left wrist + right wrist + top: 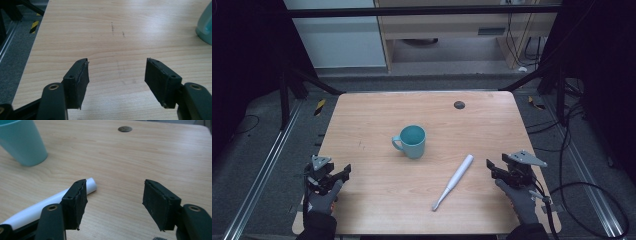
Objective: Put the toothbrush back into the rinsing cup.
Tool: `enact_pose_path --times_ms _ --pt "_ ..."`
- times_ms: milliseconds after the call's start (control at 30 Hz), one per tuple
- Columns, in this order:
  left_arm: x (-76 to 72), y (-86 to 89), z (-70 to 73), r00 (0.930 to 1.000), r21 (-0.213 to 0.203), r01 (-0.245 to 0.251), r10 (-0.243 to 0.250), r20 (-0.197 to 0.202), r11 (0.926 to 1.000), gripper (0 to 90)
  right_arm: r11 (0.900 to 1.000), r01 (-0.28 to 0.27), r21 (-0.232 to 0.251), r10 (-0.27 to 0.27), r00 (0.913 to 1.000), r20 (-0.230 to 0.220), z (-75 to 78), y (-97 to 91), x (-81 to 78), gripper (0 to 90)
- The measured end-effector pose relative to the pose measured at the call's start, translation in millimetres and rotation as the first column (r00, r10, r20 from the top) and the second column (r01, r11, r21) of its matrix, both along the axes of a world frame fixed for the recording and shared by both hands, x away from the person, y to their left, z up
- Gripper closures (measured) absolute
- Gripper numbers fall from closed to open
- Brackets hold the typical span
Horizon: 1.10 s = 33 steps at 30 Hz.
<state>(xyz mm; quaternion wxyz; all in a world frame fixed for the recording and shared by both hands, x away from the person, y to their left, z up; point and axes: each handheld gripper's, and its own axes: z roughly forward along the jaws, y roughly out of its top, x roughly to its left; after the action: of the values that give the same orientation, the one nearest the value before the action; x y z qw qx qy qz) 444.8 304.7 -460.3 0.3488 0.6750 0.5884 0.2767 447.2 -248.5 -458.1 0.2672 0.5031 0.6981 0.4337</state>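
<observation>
Work not yet begun, by my reading — the teal cup (411,141) stands upright near the middle of the table (377,200), and the white toothbrush (454,181) lies flat beside it, toward the person's right and nearer the person, untouched. The likely job is getting the toothbrush into the cup; every step of that remains: grasp, lift, carry, drop in.

Left tongs (338,176): well apart from the cup, on its near-left side at the table edge. Jaws wide open, nothing between them — in the left gripper view bare wood lies under the gap, with the cup's wall (205,23) at the far right.

Right tongs (492,167): just beside the thick end of the toothbrush, on the side away from the cup. Jaws wide open, holding nothing. In the right gripper view the toothbrush handle (47,203) runs behind one jaw; whether they touch I cannot tell.
</observation>
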Motion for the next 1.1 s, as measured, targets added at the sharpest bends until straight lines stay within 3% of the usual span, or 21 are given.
enact_pose_path --times_ms 233,333,367,500,533,600,700,733,800,1000,1100 --pt "-3.2 -7.5 1.0 0.9987 0.019 0.051 -0.051 0.001 0.9985 39.1 0.9951 -0.099 0.002 0.099 0.9932 -0.061 -1.4 7.7 -2.4 47.8" --pt "-3.8 -8.1 0.7 0.9979 0.029 0.065 -0.065 -0.002 0.9974 39.6 0.9849 -0.173 -0.005 0.171 0.9796 -0.105 -1.2 18.3 -5.9 56.2" --pt "-3.7 -8.3 0.7 0.9977 0.032 0.068 -0.068 -0.004 0.9972 39.6 0.9849 -0.173 -0.005 0.171 0.9796 -0.105 -1.2 18.3 -5.9 56.2" --pt "-3.1 -9.8 -0.4 0.9966 0.046 0.08 -0.079 -0.021 0.9957 38.0 0.9718 -0.234 -0.025 0.229 0.9654 -0.124 0.3 30.0 -10.5 63.0" --pt "-2.7 -10.2 -1.0 0.9961 0.046 0.085 -0.084 -0.028 0.9953 38.2 0.9666 -0.255 -0.023 0.25 0.9585 -0.137 -0.3 35.2 -12.1 66.1" --pt "-2.1 -10.4 -2.2 0.9951 0.037 0.091 -0.09 -0.041 0.9952 38.2 0.9646 -0.262 -0.028 0.256 0.9562 -0.142 -0.7 37.2 -12.5 67.3" --pt "-2.2 -10.7 -2.2 0.9948 0.034 0.092 -0.091 -0.047 0.9951 38.8 0.9547 -0.297 -0.023 0.289 0.9438 -0.159 -1.0 46.0 -14.3 72.3" --pt "-2.9 -10.9 -0.7 0.9948 0.034 0.094 -0.093 -0.042 0.995 39.7 0.9457 -0.324 -0.027 0.315 0.9337 -0.17 -1.0 52.4 -16.2 75.9" --pt "-3.4 -11.3 0.0 0.9948 0.034 0.095 -0.094 -0.038 0.9948 39.9 0.9411 -0.337 -0.032 0.327 0.9292 -0.173 -1.3 55.4 -16.9 77.3" --pt "-3.6 -13.5 0.1 0.9944 0.052 0.101 -0.099 -0.037 0.9936 39.9 0.9138 -0.406 -0.023 0.393 0.8974 -0.2 -5.0 71.2 -20.2 87.0" --pt "-3.8 -14.2 0.1 0.9943 0.056 0.102 -0.1 -0.036 0.9932 39.9 0.8979 -0.44 -0.01 0.427 0.8771 -0.219 -7.1 79.8 -22.9 89.8"
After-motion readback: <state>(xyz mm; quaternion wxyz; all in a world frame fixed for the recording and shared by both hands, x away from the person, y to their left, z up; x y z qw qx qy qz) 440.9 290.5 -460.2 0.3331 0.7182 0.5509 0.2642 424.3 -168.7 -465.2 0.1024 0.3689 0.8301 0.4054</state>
